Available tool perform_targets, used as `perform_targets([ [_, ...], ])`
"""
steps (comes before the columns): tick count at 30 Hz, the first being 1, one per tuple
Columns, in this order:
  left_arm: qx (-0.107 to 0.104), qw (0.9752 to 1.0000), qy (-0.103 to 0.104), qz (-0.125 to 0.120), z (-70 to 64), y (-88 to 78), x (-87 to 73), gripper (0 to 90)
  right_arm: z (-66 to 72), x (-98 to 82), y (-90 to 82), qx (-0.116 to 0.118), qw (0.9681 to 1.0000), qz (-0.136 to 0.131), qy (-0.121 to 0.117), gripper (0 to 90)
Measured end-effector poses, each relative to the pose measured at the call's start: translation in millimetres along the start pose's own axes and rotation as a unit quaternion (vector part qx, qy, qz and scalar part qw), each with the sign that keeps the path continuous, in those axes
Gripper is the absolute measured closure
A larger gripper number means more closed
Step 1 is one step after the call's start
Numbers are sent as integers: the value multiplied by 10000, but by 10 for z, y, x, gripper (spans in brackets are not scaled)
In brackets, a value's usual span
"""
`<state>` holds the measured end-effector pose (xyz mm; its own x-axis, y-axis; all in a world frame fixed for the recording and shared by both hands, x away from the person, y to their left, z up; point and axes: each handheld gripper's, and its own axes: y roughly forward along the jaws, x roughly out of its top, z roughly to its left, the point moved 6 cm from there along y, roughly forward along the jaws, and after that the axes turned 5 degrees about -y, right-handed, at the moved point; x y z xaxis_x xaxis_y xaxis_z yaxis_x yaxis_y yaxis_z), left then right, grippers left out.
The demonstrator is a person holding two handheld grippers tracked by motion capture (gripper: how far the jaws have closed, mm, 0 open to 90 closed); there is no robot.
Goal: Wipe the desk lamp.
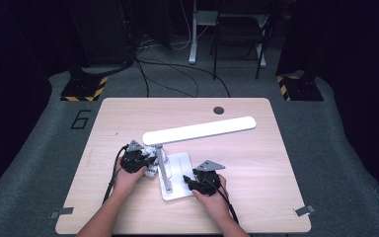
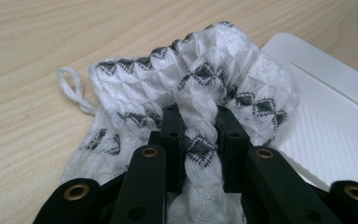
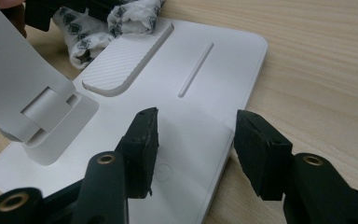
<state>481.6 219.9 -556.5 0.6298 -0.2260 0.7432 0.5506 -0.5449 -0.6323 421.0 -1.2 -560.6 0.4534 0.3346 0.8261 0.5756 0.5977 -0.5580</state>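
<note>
We see the left gripper (image 2: 200,140) clamped narrow on a bunched fold of white cloth with a grey diamond pattern (image 2: 200,79); the fold stands up between the two jaws and fills the gap. The rest of the cloth spreads ahead of the jaws on the wooden table (image 2: 51,42), its far side lapping against the edge of the white lamp base (image 2: 335,116). A small loop of thread (image 2: 72,88) sticks out from the cloth onto bare wood.

From the high view, the left gripper (image 1: 145,160) sits just left of the lamp's upright post (image 1: 164,165), the cloth (image 1: 151,170) tucked beside the base.

The right gripper (image 3: 196,144) stands wide open and holds nothing. Its jaws hover low over the near right corner of the lamp base (image 3: 200,93): one jaw over the white plate, the other past the plate's edge, over wood. We cannot tell whether either jaw touches the surface. The hinge foot of the post (image 3: 51,121) is just beside that first jaw.

In the high view the right gripper (image 1: 197,181) is at the base's right edge. The long white lamp head (image 1: 200,130) hangs over both grippers' working area. Open tabletop (image 1: 256,163) lies to the right and far side; the left gripper is boxed between post and cloth.
</note>
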Motion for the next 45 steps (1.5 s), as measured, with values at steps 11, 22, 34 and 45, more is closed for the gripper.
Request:
perform_targets([
  [11,-392,9987,320,80,-302,-185,-251,766,7,0,0,-44,10000,-8,-14,495],
  [22,-563,9962,660,104,-481,-374,-382,746,12,-6,-8,-14,10000,38,85,498],
  [34,-590,9959,660,-207,-509,-806,-294,739,-11,-18,-25,149,9998,69,126,498],
  [45,35,9984,448,-342,-113,-1086,-360,723,16,-34,-40,270,9994,126,163,437],
])
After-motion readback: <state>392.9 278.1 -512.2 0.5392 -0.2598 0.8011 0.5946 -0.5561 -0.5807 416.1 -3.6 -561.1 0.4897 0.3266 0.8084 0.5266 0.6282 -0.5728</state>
